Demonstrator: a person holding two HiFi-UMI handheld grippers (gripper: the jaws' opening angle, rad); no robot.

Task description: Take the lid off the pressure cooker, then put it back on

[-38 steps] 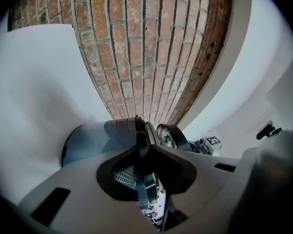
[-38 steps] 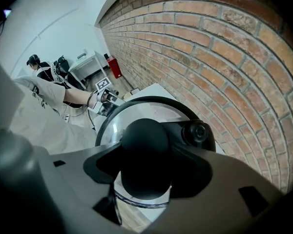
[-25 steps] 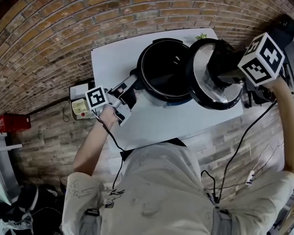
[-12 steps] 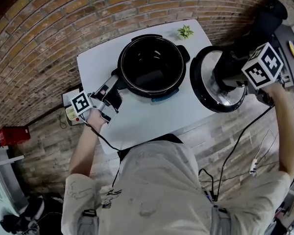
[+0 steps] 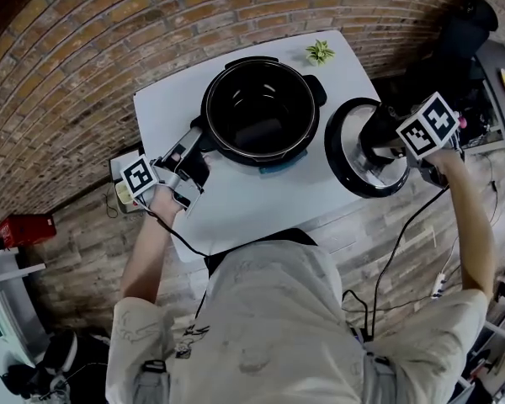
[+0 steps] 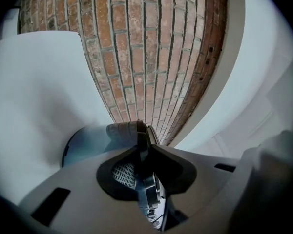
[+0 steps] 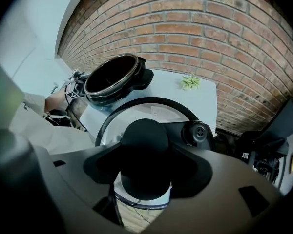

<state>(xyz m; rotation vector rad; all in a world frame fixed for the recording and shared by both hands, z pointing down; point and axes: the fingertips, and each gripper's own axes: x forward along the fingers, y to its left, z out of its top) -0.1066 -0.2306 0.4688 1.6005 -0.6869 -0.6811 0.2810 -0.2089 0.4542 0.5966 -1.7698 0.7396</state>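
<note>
Left gripper (image 5: 194,146) clamped on pressure cooker (image 5: 261,112) handle (image 5: 204,131); right gripper (image 5: 374,137) on lid (image 5: 352,173) knob (image 7: 145,138) (lid seemingly past table (image 5: 236,209) edge). Keep lid level, centre over rim (image 5: 261,161).

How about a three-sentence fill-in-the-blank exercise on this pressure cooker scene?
The right gripper is shut on the knob of the ____.
The left gripper is shut on the pressure cooker's side ____.
The small plant on the table is coloured ____.
Missing words: lid, handle, green.
</note>
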